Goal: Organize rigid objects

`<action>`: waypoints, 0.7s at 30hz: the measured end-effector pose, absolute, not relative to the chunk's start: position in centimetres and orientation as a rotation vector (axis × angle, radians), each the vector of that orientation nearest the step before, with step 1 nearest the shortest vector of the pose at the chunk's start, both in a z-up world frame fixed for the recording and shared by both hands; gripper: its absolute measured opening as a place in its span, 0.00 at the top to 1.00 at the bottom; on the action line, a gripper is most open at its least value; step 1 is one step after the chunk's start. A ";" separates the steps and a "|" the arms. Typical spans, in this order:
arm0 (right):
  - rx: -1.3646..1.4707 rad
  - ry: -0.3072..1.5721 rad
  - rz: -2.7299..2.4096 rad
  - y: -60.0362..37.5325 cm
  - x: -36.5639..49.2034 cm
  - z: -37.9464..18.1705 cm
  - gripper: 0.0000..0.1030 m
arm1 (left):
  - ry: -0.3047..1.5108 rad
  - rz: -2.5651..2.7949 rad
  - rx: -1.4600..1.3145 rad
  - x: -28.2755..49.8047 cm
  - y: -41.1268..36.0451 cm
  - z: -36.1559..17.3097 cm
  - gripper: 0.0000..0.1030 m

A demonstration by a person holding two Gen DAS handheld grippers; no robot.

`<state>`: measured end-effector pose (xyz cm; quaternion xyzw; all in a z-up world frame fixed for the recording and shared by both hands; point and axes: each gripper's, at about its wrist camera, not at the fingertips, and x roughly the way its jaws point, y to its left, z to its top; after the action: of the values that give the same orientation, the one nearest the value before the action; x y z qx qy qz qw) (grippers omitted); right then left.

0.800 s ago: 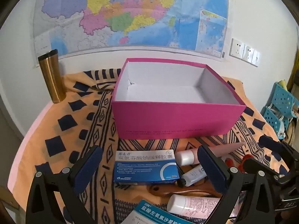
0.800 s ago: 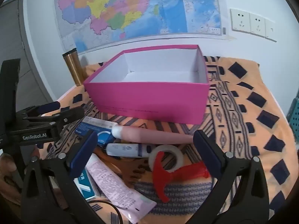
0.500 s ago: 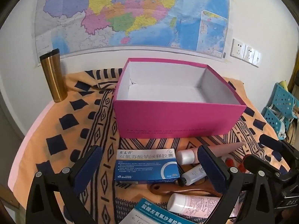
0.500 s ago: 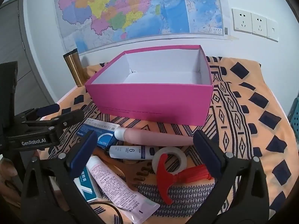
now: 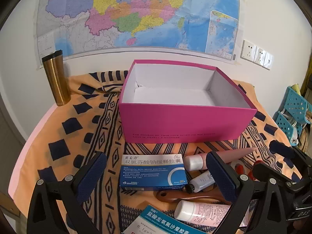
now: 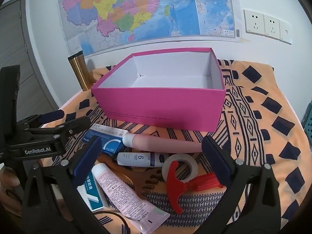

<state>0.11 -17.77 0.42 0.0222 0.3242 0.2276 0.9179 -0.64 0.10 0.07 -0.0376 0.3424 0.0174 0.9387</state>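
Both grippers, left gripper (image 5: 156,177) and right gripper (image 6: 154,156), are hovering spread wide and holding nothing, so I'm guessing we're starting: grab the blue medicine box (image 5: 153,172) for the pink box (image 5: 185,124).

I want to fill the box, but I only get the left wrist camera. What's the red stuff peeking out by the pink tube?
Observer: In the right wrist view it's a red T-handled tool lying flat on the cloth.
Child: Is it touching anything?
Observer: Yes, its handle overlaps a tape roll that your view mostly hides.
Child: Is anything grabbed yet?
Observer: No. The right gripper is open above the pile, with nothing between its fingers.
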 end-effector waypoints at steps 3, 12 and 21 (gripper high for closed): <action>0.050 0.665 0.473 -17.8 0.0 0.4 0.01 | 0.699 0.036 -0.078 -0.7 0.1 0.1 0.00; 0.059 0.667 0.476 -17.9 0.0 0.3 0.01 | 0.700 0.034 -0.076 -0.6 0.1 0.1 0.00; 0.061 0.664 0.488 -17.9 -0.3 0.2 0.01 | 0.709 0.035 -0.071 -0.8 0.0 0.0 0.00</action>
<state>-0.30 -17.93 0.23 0.0296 0.3228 0.2370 0.9158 -0.75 0.00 0.02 -0.0348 0.3472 0.0173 0.9370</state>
